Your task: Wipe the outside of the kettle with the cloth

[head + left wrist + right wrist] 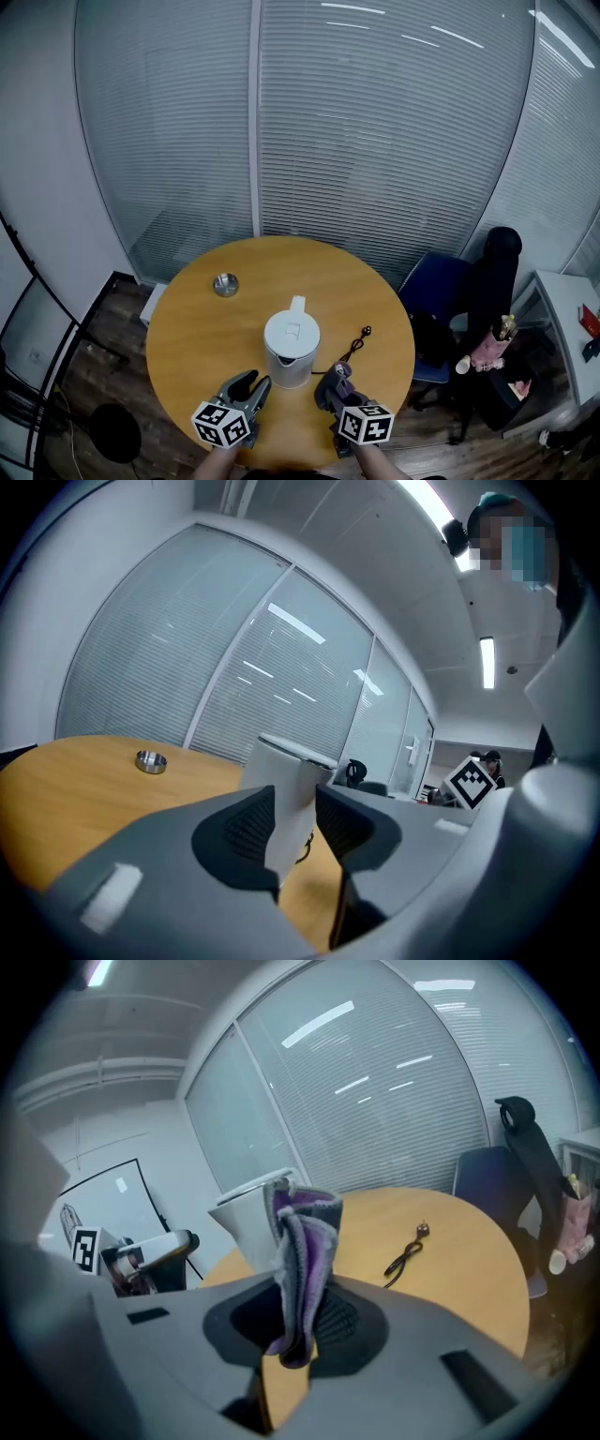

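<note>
A white kettle [291,349] stands upright near the middle of the round wooden table [192,328]. My left gripper [253,386] is low at the kettle's near left side, open; in the left gripper view the kettle [292,769] fills the gap just beyond the pads and I see no pad pressing on it. My right gripper [330,384] is at the kettle's near right, shut on a grey and purple cloth [340,372]. In the right gripper view the cloth [302,1260] stands up folded between the jaws, with the kettle [244,1218] right behind it.
A small metal dish [225,284] sits on the table's far left. A black cord with a plug [354,345] lies to the kettle's right. A blue chair [439,289] and a black chair [497,281] stand past the table's right edge. Glass walls with blinds close off the back.
</note>
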